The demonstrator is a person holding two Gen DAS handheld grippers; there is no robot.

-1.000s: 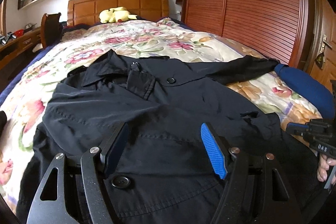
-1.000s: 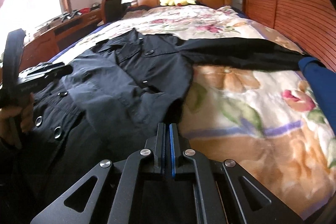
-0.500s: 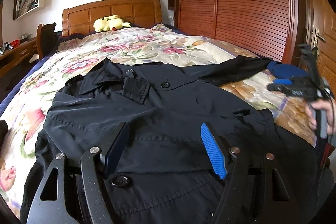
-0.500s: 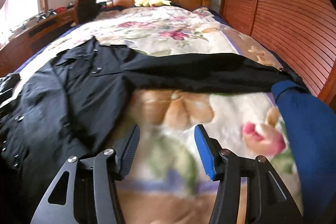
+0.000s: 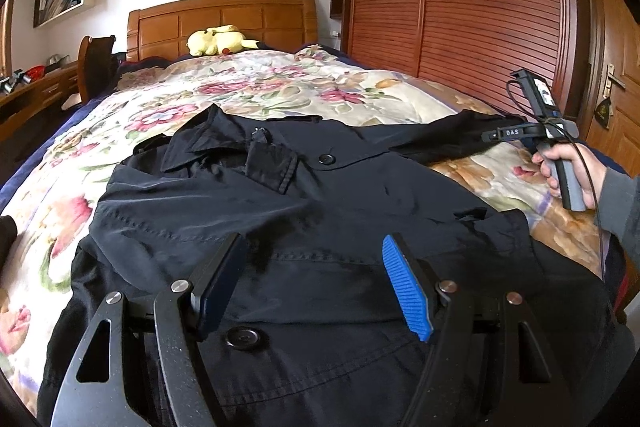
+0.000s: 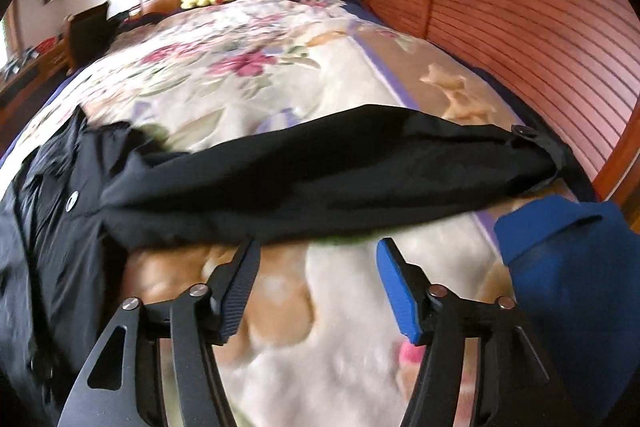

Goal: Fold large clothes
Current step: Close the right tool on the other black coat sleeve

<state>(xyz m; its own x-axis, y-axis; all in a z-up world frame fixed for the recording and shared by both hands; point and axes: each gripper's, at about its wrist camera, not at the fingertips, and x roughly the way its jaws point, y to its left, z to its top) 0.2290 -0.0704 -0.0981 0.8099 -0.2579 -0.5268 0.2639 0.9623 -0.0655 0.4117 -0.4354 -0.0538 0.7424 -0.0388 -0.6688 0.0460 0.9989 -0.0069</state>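
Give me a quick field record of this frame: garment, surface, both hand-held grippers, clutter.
garment: black coat, spread front up, one sleeve stretched sideways
surface: bed with floral quilt
left hand-held gripper: open, above coat front, nothing between its jaws
right hand-held gripper: jaws opening, empty, near the sleeve
clutter: blue cloth at quilt edge; yellow plush toy by headboard

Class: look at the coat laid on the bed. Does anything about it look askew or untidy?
Yes. The coat is rumpled, its collar bunched, and one sleeve stretches sideways across the quilt, not yet folded in.
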